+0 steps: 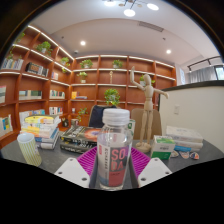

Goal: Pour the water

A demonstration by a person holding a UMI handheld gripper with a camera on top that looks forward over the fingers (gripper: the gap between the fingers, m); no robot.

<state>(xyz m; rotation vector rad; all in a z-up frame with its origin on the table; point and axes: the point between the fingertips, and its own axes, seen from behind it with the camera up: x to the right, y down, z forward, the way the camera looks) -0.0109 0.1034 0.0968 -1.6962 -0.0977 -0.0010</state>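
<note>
We see the bottle (115, 143) upright on the tabletop (40, 168), between the fingers of the hand-held gripper (113, 166), grip unclear. Likely light, smooth plastic; we would grasp mid-label.

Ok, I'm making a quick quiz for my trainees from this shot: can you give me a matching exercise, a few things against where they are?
Things:
1. bottle
2. wooden mannequin
3. cup
4. potted plant

Places:
A. on the shelf against the back wall
B. between the tongs' fingers
C. behind the bottle, to its right
D. on the table left of the bottle, by the books

Pairs: 1-B, 2-C, 3-D, 4-A
</note>
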